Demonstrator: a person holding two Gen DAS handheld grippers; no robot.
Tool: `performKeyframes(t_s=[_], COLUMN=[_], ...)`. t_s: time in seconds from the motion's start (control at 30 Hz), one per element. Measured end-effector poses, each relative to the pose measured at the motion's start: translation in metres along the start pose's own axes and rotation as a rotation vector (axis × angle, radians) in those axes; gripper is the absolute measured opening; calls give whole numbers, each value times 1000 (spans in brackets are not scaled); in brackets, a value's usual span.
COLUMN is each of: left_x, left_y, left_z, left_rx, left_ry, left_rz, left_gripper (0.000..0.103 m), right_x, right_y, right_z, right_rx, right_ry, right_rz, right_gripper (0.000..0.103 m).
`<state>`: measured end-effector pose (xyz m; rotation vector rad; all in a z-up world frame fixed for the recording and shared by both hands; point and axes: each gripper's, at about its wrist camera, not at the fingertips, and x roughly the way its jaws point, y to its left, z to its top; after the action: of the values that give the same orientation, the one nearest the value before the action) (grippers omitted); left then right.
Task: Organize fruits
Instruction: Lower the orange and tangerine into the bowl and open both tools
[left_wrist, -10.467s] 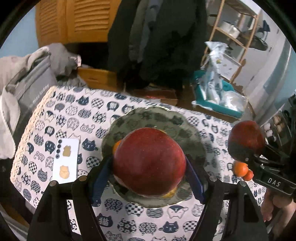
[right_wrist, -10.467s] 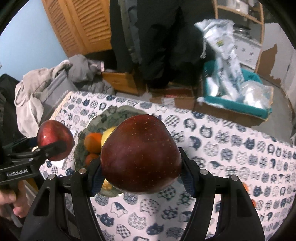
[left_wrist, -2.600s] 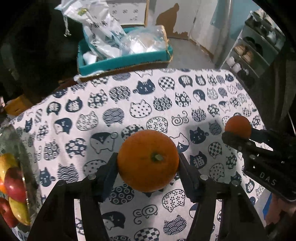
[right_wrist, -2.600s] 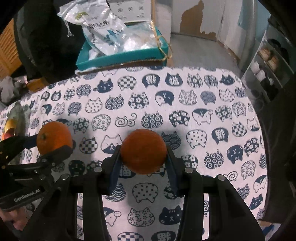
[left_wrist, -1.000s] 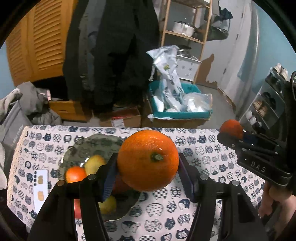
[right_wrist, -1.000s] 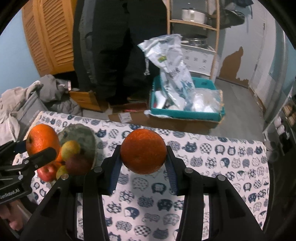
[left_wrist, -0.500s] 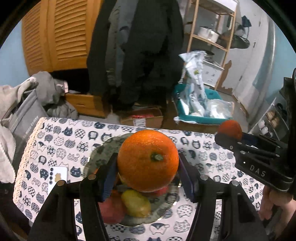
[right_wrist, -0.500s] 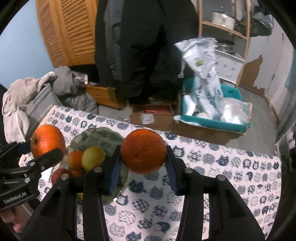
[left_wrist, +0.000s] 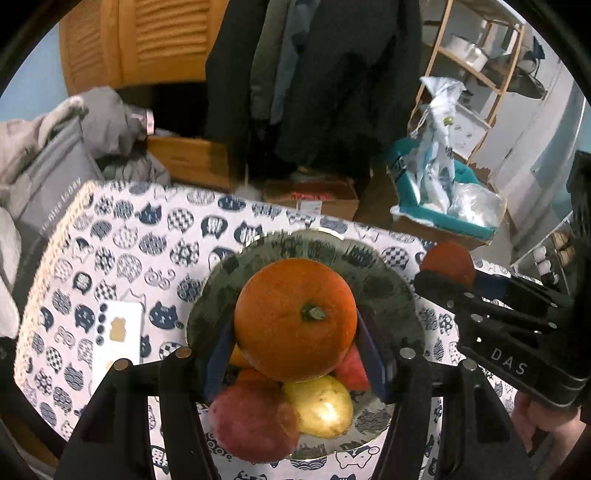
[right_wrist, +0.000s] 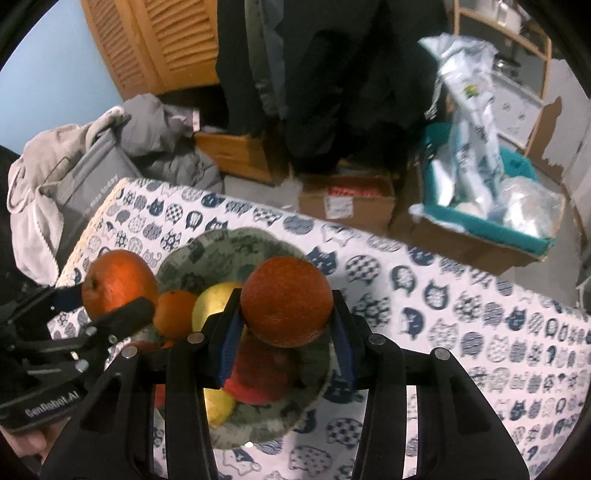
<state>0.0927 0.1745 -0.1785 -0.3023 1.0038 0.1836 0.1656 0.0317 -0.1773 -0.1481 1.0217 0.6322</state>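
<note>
Two oranges: one clamped in each gripper, both held above the plate.
Left gripper (left_wrist: 295, 354): clenched on the larger orange (left_wrist: 295, 319), stem scar facing the camera, directly over the middle of the plate.
Right gripper (right_wrist: 286, 332): clenched on the smaller orange (right_wrist: 287, 301), over the plate's right half.
Plate (left_wrist: 388, 291): grey-green with a wavy rim, on the cat-print tablecloth (right_wrist: 461, 314) near the table's left edge.
Plate contents: a red apple (left_wrist: 255, 424) and a yellow pear (left_wrist: 321, 404) at the near rim; a small orange fruit (right_wrist: 173, 314) toward the left rim.
Left view only: a white card (left_wrist: 116, 339) lying on the table left of the plate, and a hand (left_wrist: 543, 424) under the right gripper's body.
Right view only: the small orange fruit in full, and a cardboard box (right_wrist: 347, 199) on the floor past the table's far edge.
</note>
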Motion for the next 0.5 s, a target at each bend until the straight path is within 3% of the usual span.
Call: performKeyframes(t_s=[0.5], left_x=[46], left_y=[0], left_z=[-23], left_rx=[23], left_ry=[146], left_rz=[-12], left_gripper=[64], right_x=[47], right_y=[3], right_z=[-6], right_rx=[38], right_ry=[106], right_rz=[44], right_gripper=[44])
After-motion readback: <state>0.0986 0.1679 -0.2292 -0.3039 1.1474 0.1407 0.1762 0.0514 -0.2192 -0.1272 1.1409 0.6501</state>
